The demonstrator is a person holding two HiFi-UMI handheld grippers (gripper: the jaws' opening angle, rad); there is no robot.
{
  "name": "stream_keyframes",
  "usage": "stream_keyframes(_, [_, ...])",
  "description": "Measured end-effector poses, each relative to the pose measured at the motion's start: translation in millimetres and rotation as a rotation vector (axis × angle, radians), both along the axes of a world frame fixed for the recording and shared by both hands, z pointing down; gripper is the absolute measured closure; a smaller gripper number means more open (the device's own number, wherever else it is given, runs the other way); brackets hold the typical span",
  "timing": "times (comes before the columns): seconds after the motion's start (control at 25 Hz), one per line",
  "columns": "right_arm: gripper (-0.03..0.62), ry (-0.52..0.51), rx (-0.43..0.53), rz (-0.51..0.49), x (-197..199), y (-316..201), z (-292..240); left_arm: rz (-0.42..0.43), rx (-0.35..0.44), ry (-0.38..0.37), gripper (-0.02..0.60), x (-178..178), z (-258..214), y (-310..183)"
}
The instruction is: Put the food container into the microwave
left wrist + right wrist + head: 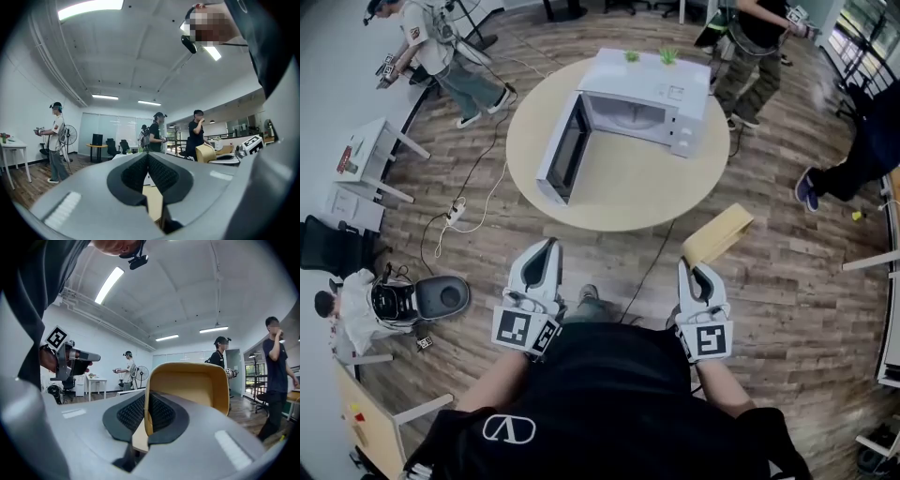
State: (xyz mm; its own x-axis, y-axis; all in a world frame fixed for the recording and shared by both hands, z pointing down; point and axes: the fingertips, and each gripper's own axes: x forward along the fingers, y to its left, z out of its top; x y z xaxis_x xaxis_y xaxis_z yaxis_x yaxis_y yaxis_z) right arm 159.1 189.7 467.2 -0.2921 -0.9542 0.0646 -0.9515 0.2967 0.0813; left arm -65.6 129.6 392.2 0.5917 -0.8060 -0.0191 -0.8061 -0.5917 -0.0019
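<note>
The right gripper (pixel 697 274) pinches the one container (pixel 719 234) by a single wall, in the air well short of the surface (pixel 619 197). With so thin a hold, I'd say it could swing or slip on the way. The left gripper (pixel 546 248) has its jaws together, empty. There is one microwave (pixel 647 111), its door (pixel 565 145) open.

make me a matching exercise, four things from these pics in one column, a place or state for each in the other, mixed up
Things:
1. door
2. container
3. left gripper
4. plants

Places or states:
a. on top of the microwave
b. swung open
c. shut, nothing in it
d. clamped in the right gripper

Pairs: 1-b, 2-d, 3-c, 4-a
</note>
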Motion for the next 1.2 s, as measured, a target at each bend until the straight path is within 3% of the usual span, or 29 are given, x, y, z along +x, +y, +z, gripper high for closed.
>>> stream_keyframes(0.2, [0.582, 0.028, -0.014, -0.016, 1, -31, 5, 0.005, -0.004, 0.015, 0.581, 4, 6, -33])
stream_keyframes(0.4, [0.582, 0.071, -0.021, 0.007, -8, -79, -5, 0.005, -0.027, 0.087, 0.581, -5, 19, -96])
stream_keyframes(0.84, [0.582, 0.194, -0.033, 0.085, -31, -214, -39, 0.159, -0.011, 0.164, 0.581, 7, 9, -254])
stream_keyframes(1.2, [0.582, 0.259, -0.028, 0.148, -42, -293, -44, 0.249, 0.006, 0.172, 0.581, 7, 16, -336])
